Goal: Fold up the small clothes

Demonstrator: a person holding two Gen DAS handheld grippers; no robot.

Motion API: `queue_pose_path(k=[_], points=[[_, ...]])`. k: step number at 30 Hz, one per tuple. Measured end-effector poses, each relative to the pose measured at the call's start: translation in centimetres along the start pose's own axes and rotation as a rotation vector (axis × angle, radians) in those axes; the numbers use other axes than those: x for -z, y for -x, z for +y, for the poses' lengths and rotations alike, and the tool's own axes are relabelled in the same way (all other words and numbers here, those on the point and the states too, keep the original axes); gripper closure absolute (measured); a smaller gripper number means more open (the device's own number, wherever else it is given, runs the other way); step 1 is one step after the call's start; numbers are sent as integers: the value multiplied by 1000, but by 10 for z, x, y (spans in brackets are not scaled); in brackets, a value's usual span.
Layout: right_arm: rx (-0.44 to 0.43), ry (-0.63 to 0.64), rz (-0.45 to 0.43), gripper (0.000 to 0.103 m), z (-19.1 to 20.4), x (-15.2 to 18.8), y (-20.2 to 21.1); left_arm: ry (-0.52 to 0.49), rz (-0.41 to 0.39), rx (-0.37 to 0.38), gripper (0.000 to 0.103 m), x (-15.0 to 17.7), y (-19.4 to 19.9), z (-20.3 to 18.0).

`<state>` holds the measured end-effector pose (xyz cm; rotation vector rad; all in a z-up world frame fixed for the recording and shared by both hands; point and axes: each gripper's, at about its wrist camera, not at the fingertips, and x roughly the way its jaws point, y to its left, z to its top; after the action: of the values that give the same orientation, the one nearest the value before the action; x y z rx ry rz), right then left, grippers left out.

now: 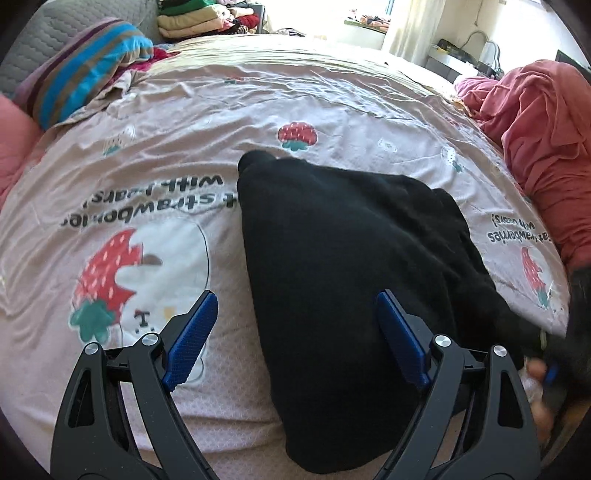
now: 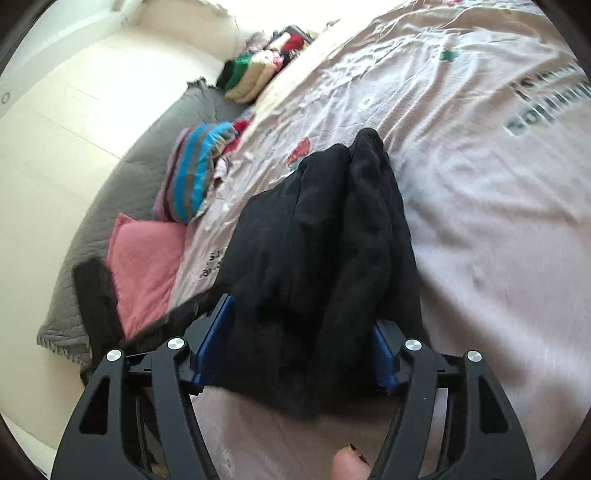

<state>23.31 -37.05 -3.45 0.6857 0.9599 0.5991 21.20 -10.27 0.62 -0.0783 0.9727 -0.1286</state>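
Observation:
A black garment (image 1: 343, 273) lies folded in a long wedge on the strawberry-print bedsheet (image 1: 177, 155). My left gripper (image 1: 297, 325) is open above its near left part, one blue pad (image 1: 194, 339) over the sheet and the other over the cloth. In the right wrist view the same black garment (image 2: 321, 258) fills the space between the wide-apart jaws of my right gripper (image 2: 303, 332); its blue pads (image 2: 216, 339) flank the bunched cloth without clearly pinching it.
A striped blue and brown cloth (image 1: 88, 66) and a pink pillow (image 2: 147, 262) lie at the bed's left edge. A red garment (image 1: 539, 147) is heaped at the right. Folded clothes (image 1: 199, 18) are stacked at the far end. A grey quilt (image 2: 122, 184) borders the bed.

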Motion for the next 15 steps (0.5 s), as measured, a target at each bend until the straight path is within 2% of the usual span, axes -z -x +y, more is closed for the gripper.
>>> queue_pose_path(k=[4,5,7,8,12,15], points=[[44,35,68,37,2,-27,-24,-15,-12,-13,23,3,3,-3],[56,52,80,42,4,-31,-29,-21,-13,-15,23,3,4,-4],[122,104,84,66,9,-36,-37,-19,-11,-17,23,4,4,-4],[135,149,83,82,14,-38,-40,-20,-12,-16,23,4,4,-4],[174,356,15,85,47,-38,-24,-23,-18,-2,23,6,7,-6],[241,429,-5,85,46,-38,-19,-19,-12,34,23,11,5,-10]])
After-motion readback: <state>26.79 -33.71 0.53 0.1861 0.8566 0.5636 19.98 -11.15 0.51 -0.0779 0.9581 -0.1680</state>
